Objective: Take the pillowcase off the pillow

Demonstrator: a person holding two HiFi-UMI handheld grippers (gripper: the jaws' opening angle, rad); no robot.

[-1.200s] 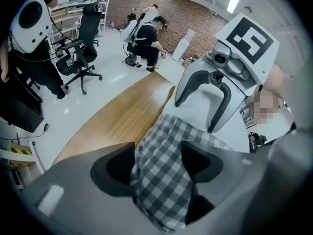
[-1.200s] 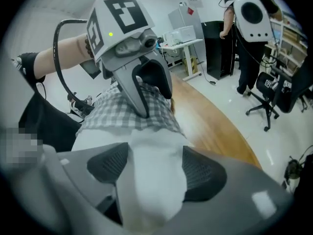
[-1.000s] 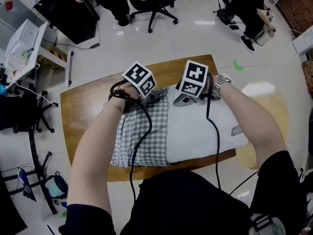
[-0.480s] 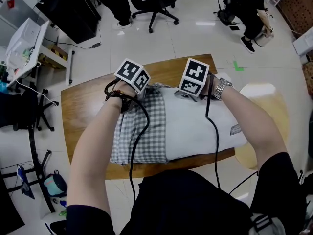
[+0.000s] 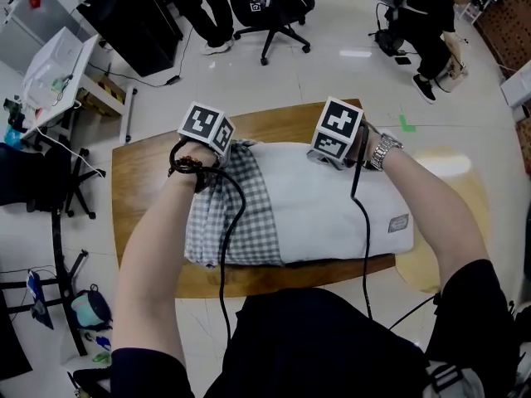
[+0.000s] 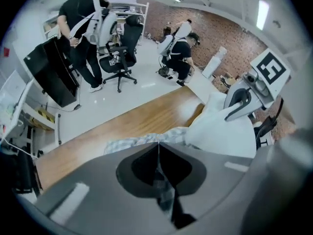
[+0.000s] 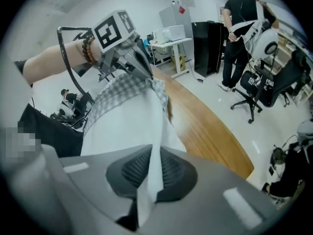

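A white pillow [image 5: 336, 206] lies on the wooden table [image 5: 145, 168], its left part inside a grey checked pillowcase [image 5: 220, 218]. My left gripper [image 5: 226, 145] is at the far edge of the pillowcase. Its jaws have just been closing, and in the left gripper view [image 6: 157, 148] they are shut on a fold of the checked cloth [image 6: 134, 142]. My right gripper [image 5: 326, 157] is at the pillow's far edge. Its jaws have just been closing too and are shut [image 7: 149, 173] on a pinch of the white pillow fabric [image 7: 124, 126]. Each gripper shows in the other's view: the left gripper [image 7: 132, 62], the right gripper [image 6: 242, 99].
The table's far edge [image 7: 205, 131] runs close behind both grippers. A pale round seat [image 5: 452, 168] stands at the table's right end. Office chairs [image 5: 270, 7], a black cabinet [image 5: 133, 19], a side bench [image 5: 54, 69] and standing people are on the floor beyond.
Both grippers have shut on fabric and risen. The left one has drawn the pillowcase edge leftward, away from the right gripper, so more bare pillow shows between them.
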